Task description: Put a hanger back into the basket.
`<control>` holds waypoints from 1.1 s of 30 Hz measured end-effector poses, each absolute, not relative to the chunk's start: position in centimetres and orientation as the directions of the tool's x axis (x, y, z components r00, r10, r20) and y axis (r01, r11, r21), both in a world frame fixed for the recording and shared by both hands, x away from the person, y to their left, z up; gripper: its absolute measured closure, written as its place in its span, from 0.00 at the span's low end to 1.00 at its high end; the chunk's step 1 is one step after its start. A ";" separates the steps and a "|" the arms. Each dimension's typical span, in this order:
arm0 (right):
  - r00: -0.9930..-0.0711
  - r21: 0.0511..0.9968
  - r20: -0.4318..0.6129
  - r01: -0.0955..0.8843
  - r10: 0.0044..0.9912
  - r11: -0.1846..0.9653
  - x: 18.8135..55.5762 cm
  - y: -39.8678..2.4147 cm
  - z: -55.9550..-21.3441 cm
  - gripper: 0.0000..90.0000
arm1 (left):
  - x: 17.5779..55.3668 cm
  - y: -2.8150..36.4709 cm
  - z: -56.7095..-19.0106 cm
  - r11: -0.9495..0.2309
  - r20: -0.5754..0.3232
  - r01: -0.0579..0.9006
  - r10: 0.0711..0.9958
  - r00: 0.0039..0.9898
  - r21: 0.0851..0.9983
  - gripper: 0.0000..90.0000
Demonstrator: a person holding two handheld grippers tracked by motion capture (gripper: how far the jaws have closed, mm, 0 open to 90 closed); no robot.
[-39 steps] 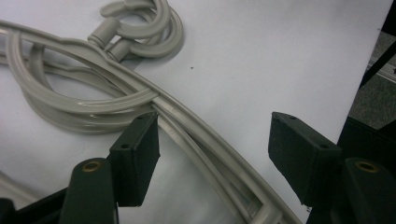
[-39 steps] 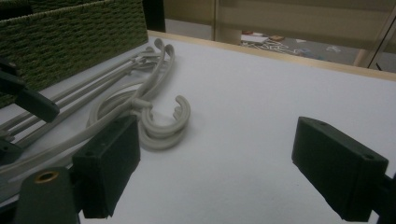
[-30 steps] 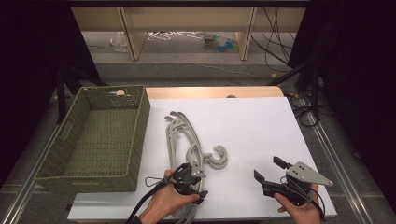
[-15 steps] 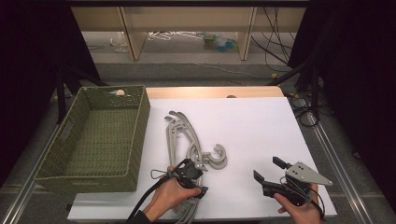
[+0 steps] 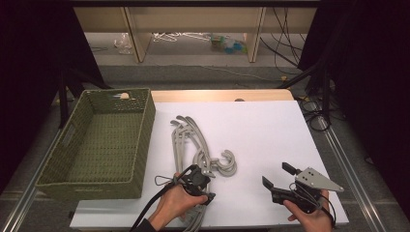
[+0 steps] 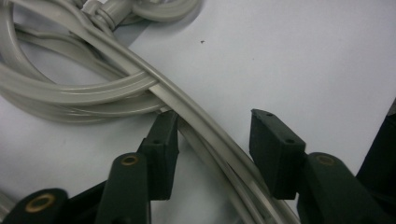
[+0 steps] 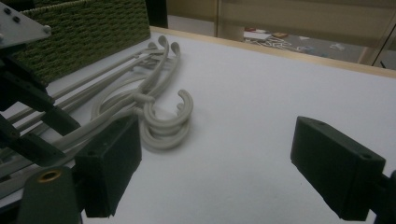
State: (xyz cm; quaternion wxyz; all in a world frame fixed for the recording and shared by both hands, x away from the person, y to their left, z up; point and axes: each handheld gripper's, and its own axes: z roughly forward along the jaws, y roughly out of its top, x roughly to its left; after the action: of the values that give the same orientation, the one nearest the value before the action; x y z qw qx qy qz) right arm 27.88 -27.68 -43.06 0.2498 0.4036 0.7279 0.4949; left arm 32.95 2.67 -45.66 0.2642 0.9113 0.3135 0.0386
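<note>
Several grey plastic hangers (image 5: 193, 140) lie stacked on the white table (image 5: 270, 130), their hooks (image 5: 227, 164) near the middle. My left gripper (image 5: 203, 175) sits low over the near arms of the stack. In the left gripper view one hanger arm (image 6: 201, 116) runs between the jaws of the left gripper (image 6: 212, 119). The jaws have just been closing; one pad (image 6: 163, 135) touches the arm, while the other pad (image 6: 275, 149) stands off it. My right gripper (image 5: 278, 175) rests at the front right, open and empty. The hangers (image 7: 159, 116) lie ahead of the right gripper (image 7: 217, 140).
A green woven basket (image 5: 145, 125) stands on the left of the table, close beside the hangers. Its wall (image 7: 84, 32) is at the upper left of the right gripper view. Wooden shelving and cables lie beyond the far table edge.
The left hand has edged slightly forward over the hanger stack. The right gripper has kept still.
</note>
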 end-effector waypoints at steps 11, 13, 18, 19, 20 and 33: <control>-0.551 0.930 0.031 0.321 0.834 0.177 28.0 -27.6 -43.1 0.20 | 32.7 2.5 -45.0 -0.656 -0.115 0.567 0.598 0.793 0.499 0.67; -0.554 0.928 0.028 0.324 0.832 0.184 27.9 -27.6 -43.1 0.20 | 32.4 2.6 -45.1 -0.656 -0.121 0.572 0.599 0.791 0.493 0.69; -0.556 0.931 0.029 0.317 0.831 0.179 27.9 -27.6 -43.1 0.20 | 31.9 3.4 -44.7 -0.655 -0.137 0.574 0.593 0.794 0.492 0.72; -0.555 0.933 0.031 0.315 0.831 0.176 27.9 -27.6 -43.1 0.20 | 31.8 3.5 -44.5 -0.652 -0.140 0.574 0.592 0.793 0.496 0.72; -0.555 0.932 0.032 0.316 0.831 0.176 28.0 -27.6 -43.1 0.20 | 31.7 3.6 -44.3 -0.652 -0.138 0.571 0.590 0.795 0.498 0.73; -0.559 0.938 0.007 0.290 0.829 0.188 28.1 -27.6 -43.2 0.20 | 30.4 7.4 -42.2 -0.627 -0.188 0.569 0.568 0.801 0.531 0.79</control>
State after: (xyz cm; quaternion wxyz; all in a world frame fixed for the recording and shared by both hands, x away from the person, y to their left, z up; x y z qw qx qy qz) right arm 28.12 -27.62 -43.16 0.2661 0.3870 0.7232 0.5063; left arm 30.35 7.40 -42.20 0.2949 0.9020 0.3152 -0.0013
